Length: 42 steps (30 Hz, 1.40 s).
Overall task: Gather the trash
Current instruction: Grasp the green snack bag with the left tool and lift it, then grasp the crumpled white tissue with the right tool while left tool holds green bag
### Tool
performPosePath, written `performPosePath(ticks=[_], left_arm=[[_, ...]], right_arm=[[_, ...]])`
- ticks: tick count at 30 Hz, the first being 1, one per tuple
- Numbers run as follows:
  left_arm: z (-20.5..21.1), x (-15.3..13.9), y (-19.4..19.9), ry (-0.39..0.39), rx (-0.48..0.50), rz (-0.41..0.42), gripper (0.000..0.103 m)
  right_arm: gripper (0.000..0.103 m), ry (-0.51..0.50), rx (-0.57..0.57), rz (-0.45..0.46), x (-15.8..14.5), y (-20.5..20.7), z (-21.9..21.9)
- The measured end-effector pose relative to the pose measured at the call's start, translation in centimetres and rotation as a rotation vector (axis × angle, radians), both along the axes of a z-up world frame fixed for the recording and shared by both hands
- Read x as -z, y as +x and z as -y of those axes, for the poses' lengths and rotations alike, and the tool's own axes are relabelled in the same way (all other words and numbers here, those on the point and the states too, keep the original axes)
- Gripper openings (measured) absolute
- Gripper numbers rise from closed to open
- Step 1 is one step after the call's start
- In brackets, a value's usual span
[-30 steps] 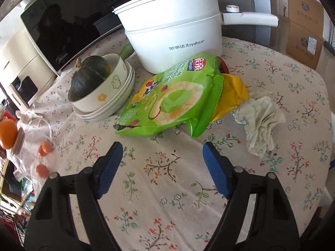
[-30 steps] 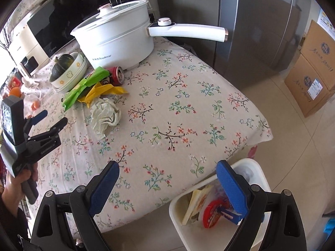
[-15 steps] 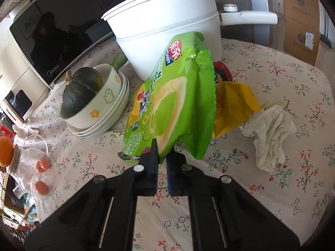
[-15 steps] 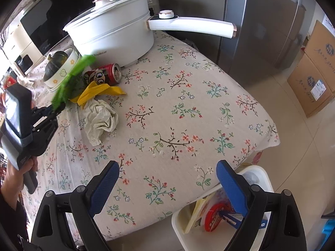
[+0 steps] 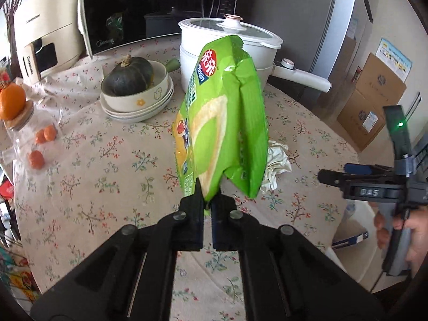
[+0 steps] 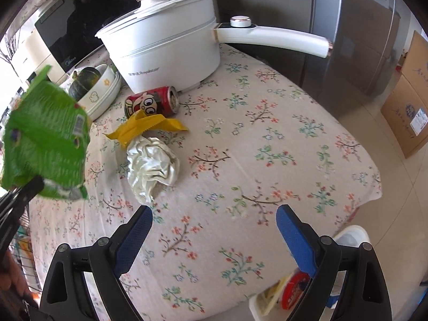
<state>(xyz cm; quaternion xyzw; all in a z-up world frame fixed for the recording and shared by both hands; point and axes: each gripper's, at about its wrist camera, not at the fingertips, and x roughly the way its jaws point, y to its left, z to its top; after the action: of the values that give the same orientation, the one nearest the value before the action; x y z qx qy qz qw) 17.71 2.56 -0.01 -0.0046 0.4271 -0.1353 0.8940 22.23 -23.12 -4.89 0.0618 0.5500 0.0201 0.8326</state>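
The left gripper (image 5: 207, 200) is clenched on the bottom edge of the green snack bag (image 5: 224, 123), which stands lifted clear of the floral tablecloth (image 6: 240, 160), above its near left part. The bag looks light, thin and crinkly; it likely flexes and swings, and its glossy film could slip, so a pinch on the crimped seam seems the safest hold. The right gripper (image 6: 214, 227) hangs with jaws released, holding nothing, over the near edge of the table, with the white bin (image 6: 347, 236) near right below. Still on the cloth lie the crumpled tissue (image 6: 152, 168), yellow wrapper (image 6: 147, 128) and red can (image 6: 152, 104).
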Motion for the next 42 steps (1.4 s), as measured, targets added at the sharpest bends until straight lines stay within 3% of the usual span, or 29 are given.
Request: performPosePath(ticks=[8,18,23,24,25,26,28,34,42], left_arm=[[-3.9,0.6,-2.2,-0.150,-0.092,-0.070,0.005],[-5.7,1.0,-2.5,-0.160,-0.115,-0.094,0.005],[-5.7,1.2,-2.4,-0.166,-0.110,-0.104,0.005],[-5.6,1.2,-2.4,-0.165,-0.107,-0.104,0.005],[-5.6,1.2,-2.4,-0.164,-0.106,-0.104,0.005],[-5.6,1.1,-2.4,-0.164,-0.104,-0.104,0.005],[-5.5,1.1,-2.4,-0.166,-0.101,-0.103,0.005],[-5.1,0.9,-2.6,-0.176,-0.080,-0.103,0.005],[-3.6,0.3,-3.3,-0.191,-0.029,-0.098,0.005]], right_arm=[[0.093,0.064,-0.037,0.024,2.4,2.2,-2.6],[0.087,-0.002,-0.099,-0.002,6.1,4.5,-7.3],[0.067,-0.024,-0.109,0.009,6.7,4.6,-7.9],[0.057,-0.020,-0.111,0.012,6.6,4.5,-7.9],[0.041,-0.019,-0.115,0.010,6.6,4.5,-7.8],[0.031,0.003,-0.104,0.076,6.5,4.4,-7.6],[0.013,-0.021,-0.118,0.075,6.1,4.1,-7.5],[0.006,-0.050,-0.161,0.084,4.3,2.2,-6.3],[0.005,-0.055,-0.199,0.130,1.0,-1.0,-3.9]])
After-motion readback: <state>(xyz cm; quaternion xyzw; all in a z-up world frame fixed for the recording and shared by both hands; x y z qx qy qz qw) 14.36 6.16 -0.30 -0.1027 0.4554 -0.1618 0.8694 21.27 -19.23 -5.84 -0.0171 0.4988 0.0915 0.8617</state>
